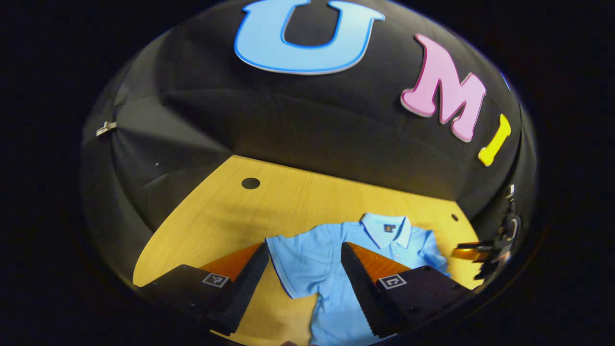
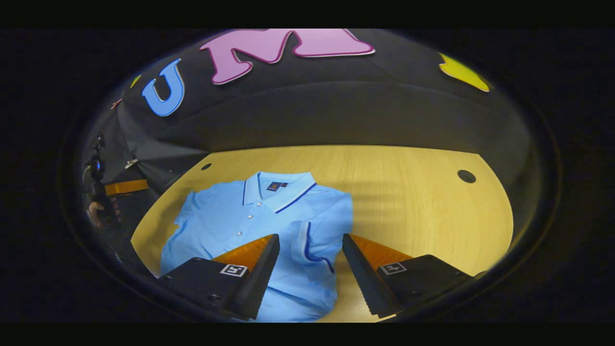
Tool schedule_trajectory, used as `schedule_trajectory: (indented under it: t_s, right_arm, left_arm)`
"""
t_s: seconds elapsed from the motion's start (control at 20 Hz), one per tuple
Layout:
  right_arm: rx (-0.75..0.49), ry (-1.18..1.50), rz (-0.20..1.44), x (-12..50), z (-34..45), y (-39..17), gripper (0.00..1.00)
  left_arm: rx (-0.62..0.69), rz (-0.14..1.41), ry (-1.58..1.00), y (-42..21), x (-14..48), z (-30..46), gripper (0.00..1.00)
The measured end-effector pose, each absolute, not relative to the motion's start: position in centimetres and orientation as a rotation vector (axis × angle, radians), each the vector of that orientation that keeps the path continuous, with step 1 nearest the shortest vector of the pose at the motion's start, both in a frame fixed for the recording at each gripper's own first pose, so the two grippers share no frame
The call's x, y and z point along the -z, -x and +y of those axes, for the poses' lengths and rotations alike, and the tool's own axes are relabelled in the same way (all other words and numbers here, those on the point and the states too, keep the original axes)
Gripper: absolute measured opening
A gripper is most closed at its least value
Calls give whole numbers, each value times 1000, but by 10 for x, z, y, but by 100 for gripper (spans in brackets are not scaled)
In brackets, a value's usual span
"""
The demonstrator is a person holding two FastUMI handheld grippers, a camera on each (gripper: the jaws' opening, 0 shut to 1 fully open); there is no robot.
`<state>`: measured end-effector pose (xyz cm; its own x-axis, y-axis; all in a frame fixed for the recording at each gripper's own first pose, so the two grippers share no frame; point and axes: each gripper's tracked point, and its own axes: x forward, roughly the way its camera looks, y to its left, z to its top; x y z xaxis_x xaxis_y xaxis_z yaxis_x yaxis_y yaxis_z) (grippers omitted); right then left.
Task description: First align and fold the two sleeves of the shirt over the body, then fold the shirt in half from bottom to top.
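A light blue polo shirt (image 1: 317, 262) lies flat on the wooden table (image 1: 226, 216), collar toward the wall. In the left gripper view its near sleeve (image 1: 286, 269) is spread out sideways on the wood. My left gripper (image 1: 303, 250) is open above that sleeve and shoulder, holding nothing. In the right gripper view the shirt (image 2: 240, 216) shows its other sleeve (image 2: 312, 242) folded inward over the body. My right gripper (image 2: 311, 239) is open just over this folded sleeve, with nothing between its fingers. The right gripper (image 1: 483, 252) also shows far off beyond the shirt.
Round cable holes (image 1: 250, 183) (image 2: 466, 176) sit near the table's back corners. Bare wood (image 2: 423, 202) stretches beside the shirt. The left gripper (image 2: 122, 186) and a hand (image 2: 96, 211) show at the table's edge. Black cloth walls close in behind.
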<state>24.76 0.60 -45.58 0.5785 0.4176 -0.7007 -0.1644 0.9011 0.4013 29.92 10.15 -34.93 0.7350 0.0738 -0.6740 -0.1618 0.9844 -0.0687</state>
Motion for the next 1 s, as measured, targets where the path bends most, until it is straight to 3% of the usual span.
schedule_trajectory:
  t_s: [0.15, 0.5, 0.55, 0.7, 0.95, 1.0]
  right_arm:
    - [-310, -355, 887, 456, -21, -228, 84]
    - [-193, -374, 965, 481, -77, -201, 84]
    - [-183, -376, 967, 483, -81, -202, 84]
    - [-180, -393, 969, 485, -79, -207, 84]
    - [-191, -412, 962, 482, -74, -207, 84]
    - [-192, -411, 960, 481, -73, -207, 84]
  left_arm:
    - [-103, 840, 36, -327, 403, 111, 97]
    - [-169, 1051, 13, -323, 480, 128, 97]
    - [-168, 984, 13, -334, 474, 131, 96]
    - [-140, 1004, 1, -333, 479, 123, 96]
    - [-87, 990, 3, -339, 476, 92, 13]
    - [-57, 1003, 50, -338, 475, 80, 9]
